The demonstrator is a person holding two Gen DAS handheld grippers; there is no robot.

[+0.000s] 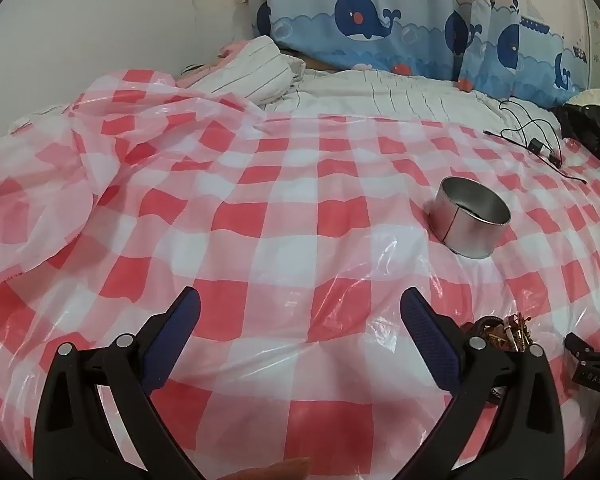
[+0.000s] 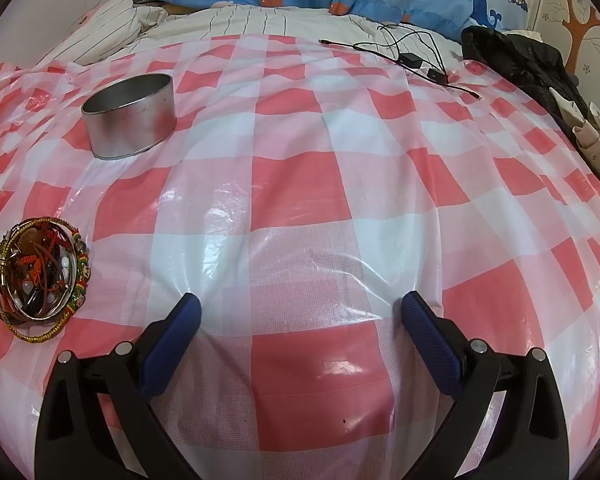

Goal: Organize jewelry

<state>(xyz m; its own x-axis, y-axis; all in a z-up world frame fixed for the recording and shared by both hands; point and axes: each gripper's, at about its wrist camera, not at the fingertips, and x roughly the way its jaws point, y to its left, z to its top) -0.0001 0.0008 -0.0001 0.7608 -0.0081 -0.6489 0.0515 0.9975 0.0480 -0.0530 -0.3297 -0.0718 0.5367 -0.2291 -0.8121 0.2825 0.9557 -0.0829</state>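
A pile of bangles and cord bracelets (image 2: 40, 276) lies on the red-and-white checked plastic sheet (image 2: 300, 184), at the left edge of the right wrist view. In the left wrist view the same jewelry pile (image 1: 508, 332) peeks out behind my right finger. A round metal tin (image 1: 471, 216) stands uncovered and looks empty; the right wrist view has this tin (image 2: 130, 114) at upper left. My left gripper (image 1: 300, 320) is open over bare sheet. My right gripper (image 2: 300, 316) is also open, with nothing between its fingers, right of the pile.
Black cables with small adapters (image 2: 416, 60) lie at the far right of the sheet. A black garment (image 2: 520, 60) and rolled paper (image 2: 596, 136) sit at the right edge. Striped bedding (image 1: 260, 68) and whale-print pillows (image 1: 380, 28) lie behind. The sheet is bunched at left (image 1: 80, 152).
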